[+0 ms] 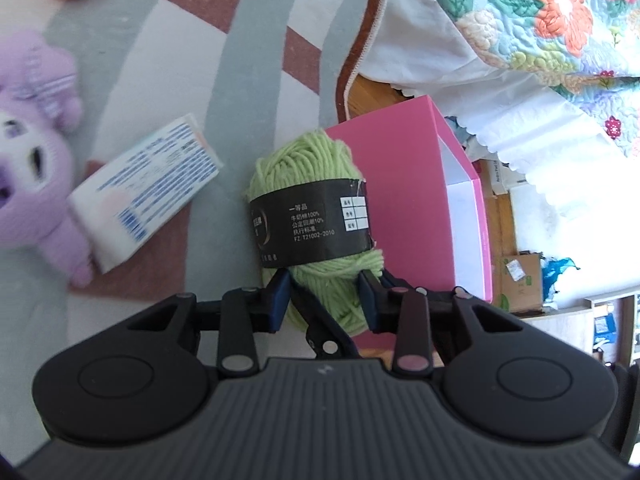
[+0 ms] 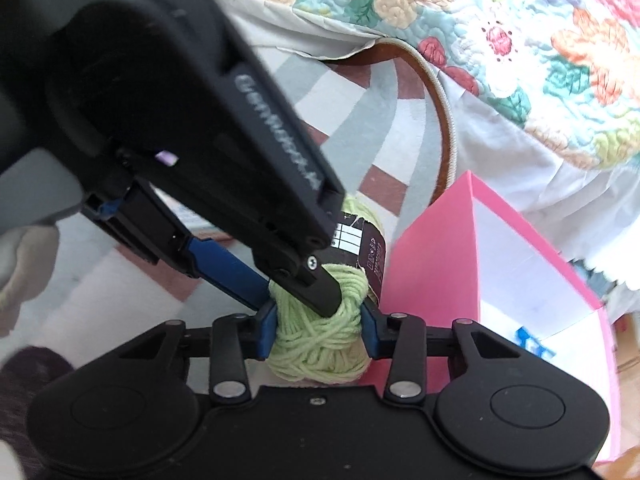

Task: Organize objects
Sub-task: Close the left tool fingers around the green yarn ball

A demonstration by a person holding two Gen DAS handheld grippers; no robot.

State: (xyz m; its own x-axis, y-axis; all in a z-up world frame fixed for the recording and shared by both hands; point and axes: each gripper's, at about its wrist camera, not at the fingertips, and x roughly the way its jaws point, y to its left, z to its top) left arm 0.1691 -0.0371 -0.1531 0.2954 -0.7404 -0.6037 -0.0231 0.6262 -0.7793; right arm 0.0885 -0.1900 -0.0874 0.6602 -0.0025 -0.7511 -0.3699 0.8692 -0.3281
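Left wrist view, left gripper (image 1: 325,300) and right gripper (image 2: 318,330) both clamped on green yarn skein (image 1: 308,200), long axis running bottom to top at frame centre, black band (image 1: 308,228) reading "FZ/T21002-2010", pink box (image 1: 420,208) just right.

Both my grippers crowd one light green yarn skein with a black paper band (image 1: 310,204): the left gripper (image 1: 325,300) and the right gripper (image 2: 319,330) each pinch it, leaving no gap around it. Touching its right side stands the open pink cardboard box with a white inside (image 1: 404,200); its mouth is unobstructed. Left of the skein, bare striped grey, white and brick-red rug (image 1: 240,92) runs to a white-and-blue printed carton (image 1: 146,190) resting against a purple plush toy (image 1: 36,140).
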